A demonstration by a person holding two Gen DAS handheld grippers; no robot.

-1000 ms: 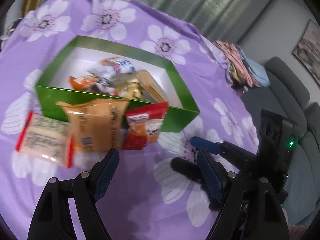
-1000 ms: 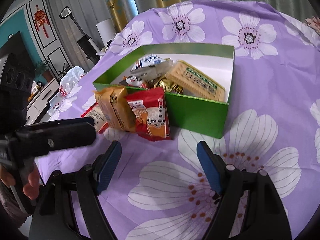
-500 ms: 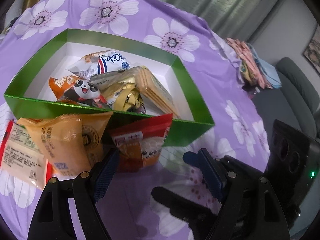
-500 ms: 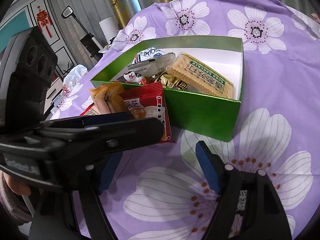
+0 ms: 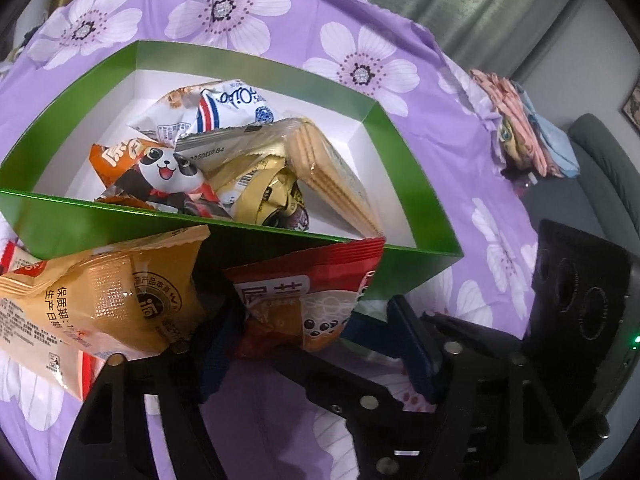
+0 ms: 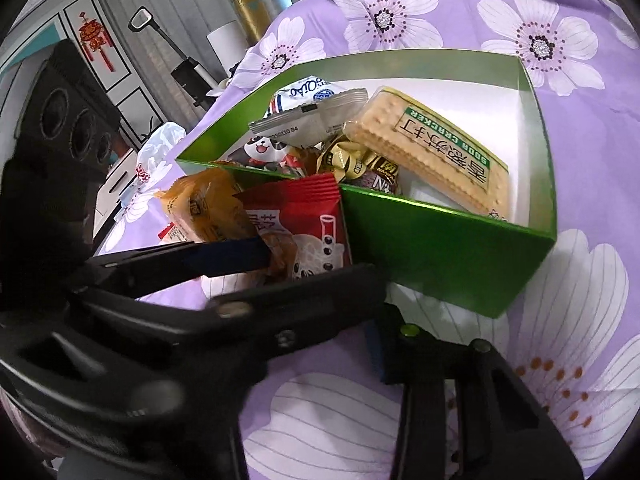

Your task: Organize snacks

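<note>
A green box [image 5: 424,216] [image 6: 448,240] holds several snacks: a cracker pack [image 6: 440,152], a panda packet [image 5: 168,168], a white packet [image 5: 224,108] and gold candies [image 5: 272,196]. A red snack packet [image 5: 308,296] [image 6: 304,224] and an orange packet [image 5: 100,296] [image 6: 200,204] lean on the box's near wall. My left gripper [image 5: 316,344] is open, its fingers on either side of the red packet's lower part. My right gripper [image 6: 320,344] is open beside it, partly hidden behind the left gripper's finger [image 6: 280,300].
The box sits on a purple flowered cloth [image 5: 460,128]. Another red-edged packet [image 5: 12,252] lies at the far left. Folded fabric [image 5: 524,144] and a grey sofa [image 5: 600,168] are to the right. A cabinet and vacuum [image 6: 160,40] stand beyond the table's left.
My left gripper has moved forward to the red packet, which now sits between its open fingers. It has crossed in front of the right gripper, which has also edged closer to the box.
</note>
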